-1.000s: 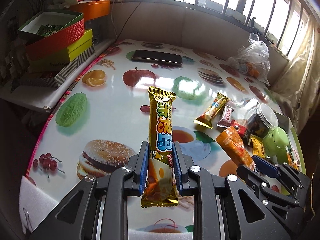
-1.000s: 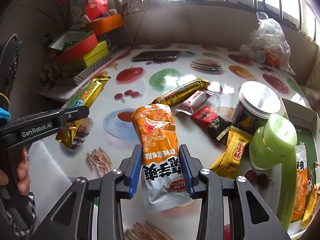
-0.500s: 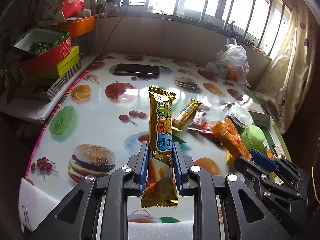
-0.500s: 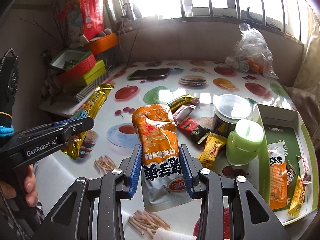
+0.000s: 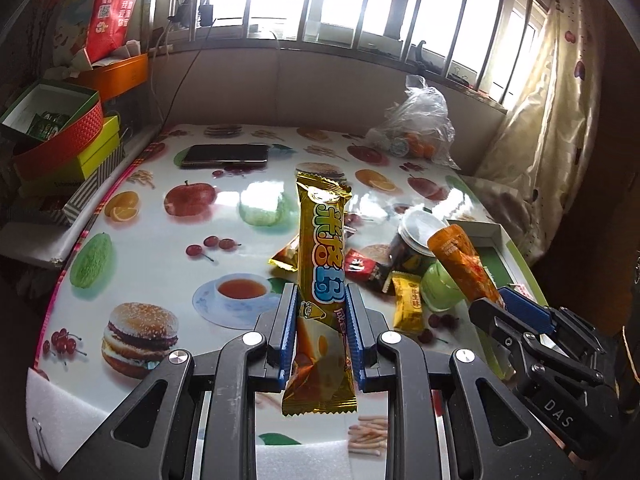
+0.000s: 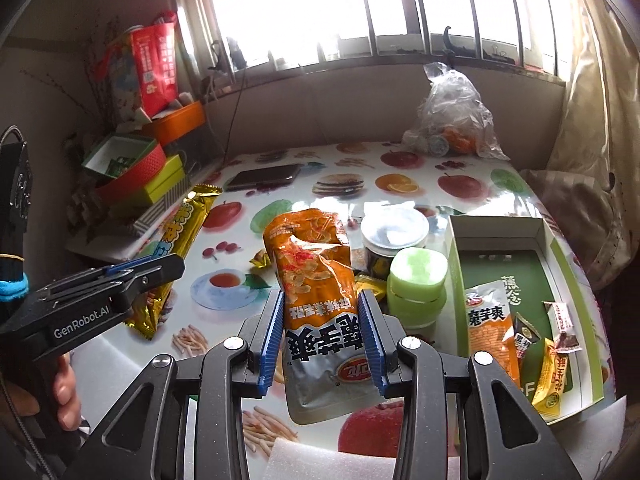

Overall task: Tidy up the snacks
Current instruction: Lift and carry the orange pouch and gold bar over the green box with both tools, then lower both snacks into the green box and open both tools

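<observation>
Over fruit-print table (image 5: pixel 168 256): left gripper (image 5: pixel 321 332) is pinching gold snack bar (image 5: pixel 322 264) upright; right gripper (image 6: pixel 322 344) is clamping orange pouch (image 6: pixel 316 280).

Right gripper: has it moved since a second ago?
Yes. The right gripper, shut on the orange snack pouch, has risen and pulled back from the table: the green tray now shows in full beside it.

tablecloth (image 5: pixel 168 264): glossy plastic | gold snack bar (image 5: pixel 322 256): shiny foil | green box (image 6: pixel 552 240): matt cardboard
</observation>
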A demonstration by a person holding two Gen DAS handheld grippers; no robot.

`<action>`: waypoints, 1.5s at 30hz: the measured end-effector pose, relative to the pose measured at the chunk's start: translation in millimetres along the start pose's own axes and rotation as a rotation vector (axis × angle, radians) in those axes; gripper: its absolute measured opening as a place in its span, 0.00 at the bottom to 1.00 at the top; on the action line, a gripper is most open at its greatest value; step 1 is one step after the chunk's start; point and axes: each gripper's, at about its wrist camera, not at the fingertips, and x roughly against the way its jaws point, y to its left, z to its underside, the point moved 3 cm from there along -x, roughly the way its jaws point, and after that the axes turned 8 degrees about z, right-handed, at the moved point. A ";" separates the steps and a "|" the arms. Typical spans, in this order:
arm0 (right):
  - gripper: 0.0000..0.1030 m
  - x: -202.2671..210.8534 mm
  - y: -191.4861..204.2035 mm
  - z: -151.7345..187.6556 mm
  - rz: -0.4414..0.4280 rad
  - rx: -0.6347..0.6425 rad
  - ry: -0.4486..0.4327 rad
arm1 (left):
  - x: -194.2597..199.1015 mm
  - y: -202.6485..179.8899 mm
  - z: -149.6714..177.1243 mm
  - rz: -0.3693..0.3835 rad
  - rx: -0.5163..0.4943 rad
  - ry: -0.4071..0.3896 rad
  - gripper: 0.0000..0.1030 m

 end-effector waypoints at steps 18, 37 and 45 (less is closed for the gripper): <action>0.35 35.5 -96.5 6.4 0.179 -0.135 -0.032 | -30.9 -101.2 -10.2 0.163 -0.147 0.046 0.23; 0.35 25.6 -169.4 28.7 0.310 -0.223 0.041 | -86.1 -169.7 -9.8 0.281 -0.199 0.173 0.23; 0.35 5.4 -178.1 38.0 0.331 -0.216 0.090 | -115.4 -181.0 2.3 0.285 -0.208 0.239 0.23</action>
